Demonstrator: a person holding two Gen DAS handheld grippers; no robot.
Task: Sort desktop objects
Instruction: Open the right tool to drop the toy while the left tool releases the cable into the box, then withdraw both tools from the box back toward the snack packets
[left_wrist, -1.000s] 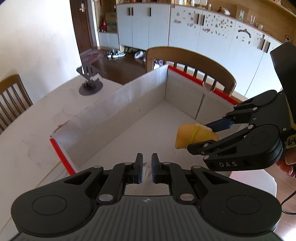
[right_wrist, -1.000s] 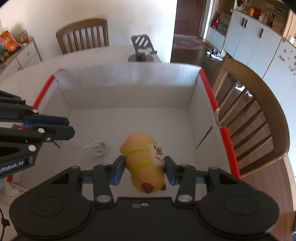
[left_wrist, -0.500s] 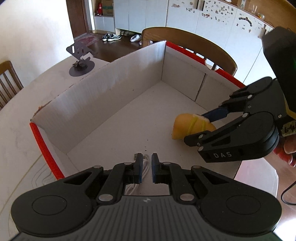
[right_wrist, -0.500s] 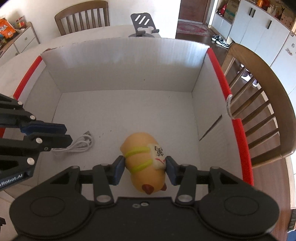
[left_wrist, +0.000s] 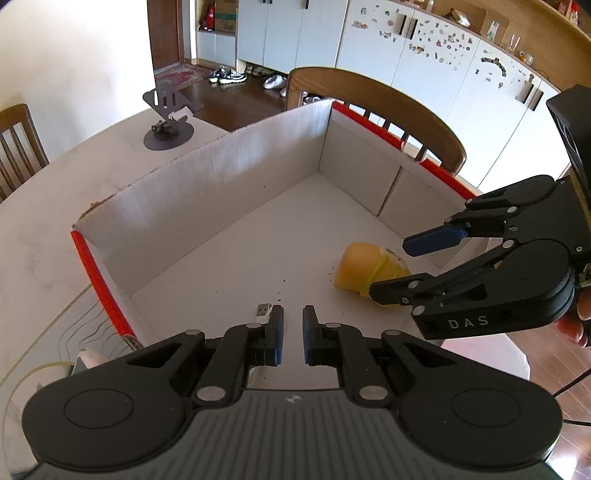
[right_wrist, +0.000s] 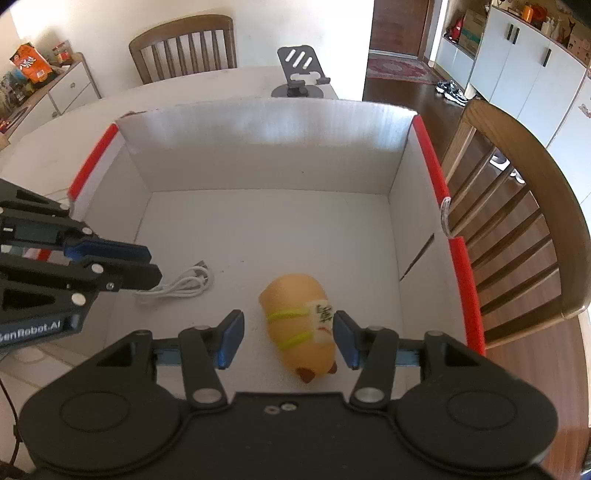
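Observation:
A yellow-orange animal toy (right_wrist: 301, 325) with green bands and a white tag lies on the floor of a white cardboard box (right_wrist: 266, 144) with red rims. My right gripper (right_wrist: 288, 338) is open, its fingers on either side of the toy with a gap on the left. The toy also shows in the left wrist view (left_wrist: 365, 267). A white USB cable (right_wrist: 181, 284) lies on the box floor at the left. My left gripper (left_wrist: 293, 334) hovers over it with its jaws nearly closed and nothing between them; the cable's plug (left_wrist: 263, 309) shows beside its left finger.
A dark phone stand (right_wrist: 301, 74) stands on the white table (left_wrist: 44, 221) beyond the box. Wooden chairs stand to the right (right_wrist: 517, 206) and behind (right_wrist: 184, 44). A cabinet with snacks (right_wrist: 44, 81) is at the far left.
My right gripper has opened and let go of the toy, which now rests on the box floor. Both grippers have moved further into the box. The left gripper's narrow gap is unchanged.

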